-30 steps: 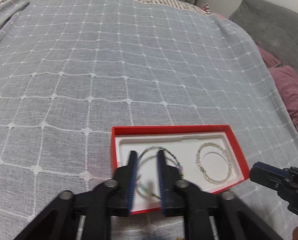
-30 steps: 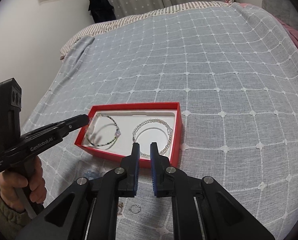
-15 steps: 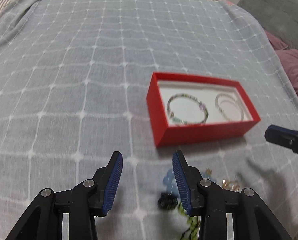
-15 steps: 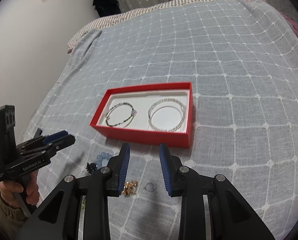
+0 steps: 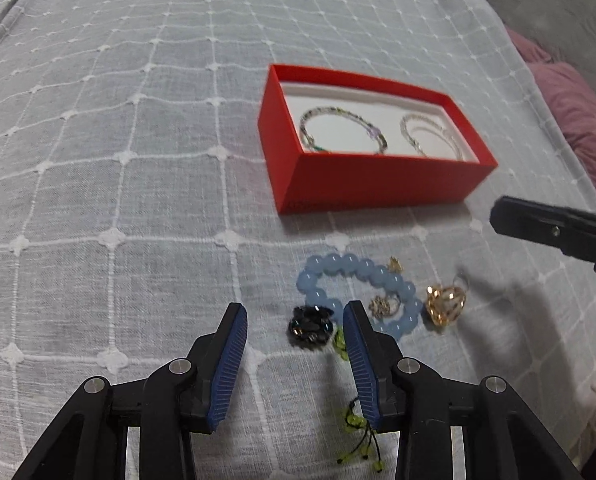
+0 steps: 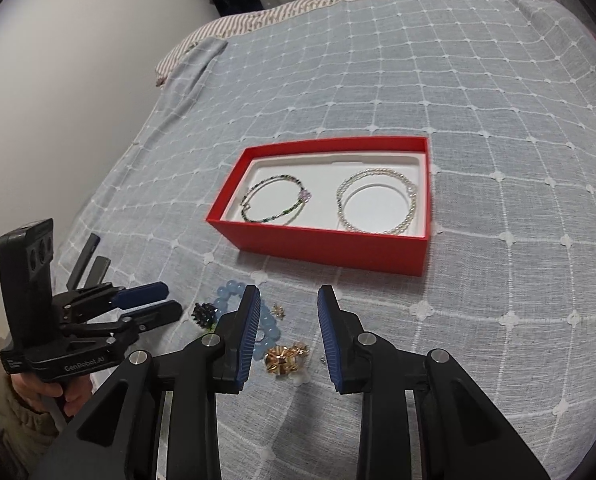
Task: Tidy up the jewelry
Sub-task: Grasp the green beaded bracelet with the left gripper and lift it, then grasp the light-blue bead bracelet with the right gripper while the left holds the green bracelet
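A red box [image 5: 377,184] [image 6: 325,240] with a white liner lies on the bed and holds a green-beaded bracelet [image 5: 341,130] [image 6: 276,200] and a pearl bracelet [image 5: 429,136] [image 6: 375,204]. In front of it lie a blue bead bracelet [image 5: 353,272] [image 6: 228,294], a black brooch [image 5: 310,326] [image 6: 203,314], a gold heart piece [image 5: 443,308] [image 6: 284,360], small gold items and a yellow-green cord [image 5: 357,432]. My left gripper [image 5: 294,364] [image 6: 154,304] is open and empty above the black brooch. My right gripper [image 6: 288,336] [image 5: 553,230] is open and empty above the gold piece.
The grey checked bedspread [image 5: 138,120] covers the bed. A striped pillow [image 6: 258,24] lies at the head, with a white wall [image 6: 58,100] on the left. Purple cushions [image 5: 577,112] and a grey cushion [image 5: 557,12] lie at the right edge.
Both grippers have pulled back from the red box toward the loose jewelry and opened wider. The green-beaded bracelet now lies in the box, free of the left gripper.
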